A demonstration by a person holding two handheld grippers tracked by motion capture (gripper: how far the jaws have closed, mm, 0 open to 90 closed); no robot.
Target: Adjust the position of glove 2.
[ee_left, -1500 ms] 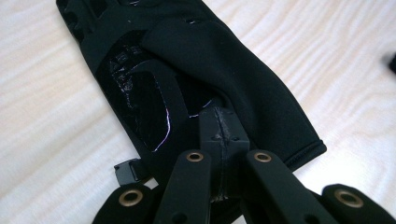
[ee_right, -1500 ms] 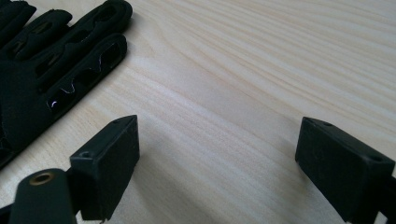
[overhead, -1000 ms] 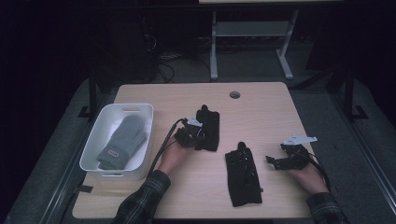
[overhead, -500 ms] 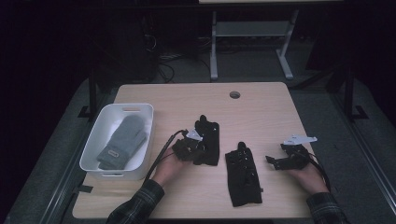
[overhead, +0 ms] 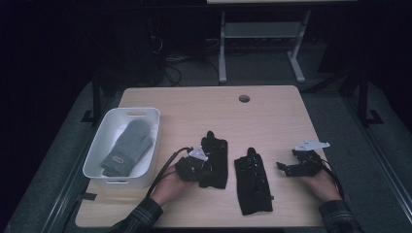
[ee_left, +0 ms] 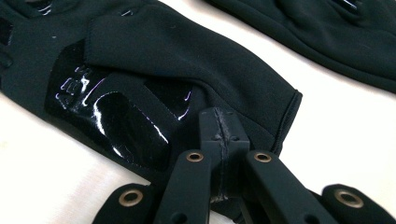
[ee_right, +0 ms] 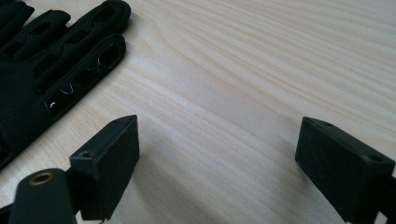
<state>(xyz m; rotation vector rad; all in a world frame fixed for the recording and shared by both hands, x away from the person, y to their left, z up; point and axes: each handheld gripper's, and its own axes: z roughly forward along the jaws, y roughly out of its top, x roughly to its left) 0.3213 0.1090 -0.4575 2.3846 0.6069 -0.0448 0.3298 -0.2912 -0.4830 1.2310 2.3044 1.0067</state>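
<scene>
Since a second ago the left gripper (overhead: 206, 166) has dragged one black glove (overhead: 214, 160) down the counter (overhead: 194, 104) toward the person's side, so it now lies just beside the second black glove (overhead: 252, 183) instead of up and to its left. From the left gripper view the jaws are clenched tight on the cuff edge of that glove (ee_left: 177, 70), tips pressed together with fabric pinched in. The right gripper (overhead: 287, 168) hasn't budged, it sits to the right of the second glove with its jaws released and wide apart, nothing but bare wood between them in its own view, glove fingers (ee_right: 60, 60) off to the side. A grey mitten (overhead: 127, 145) lies in the white bin (overhead: 97, 155) at the left of the counter.
</scene>
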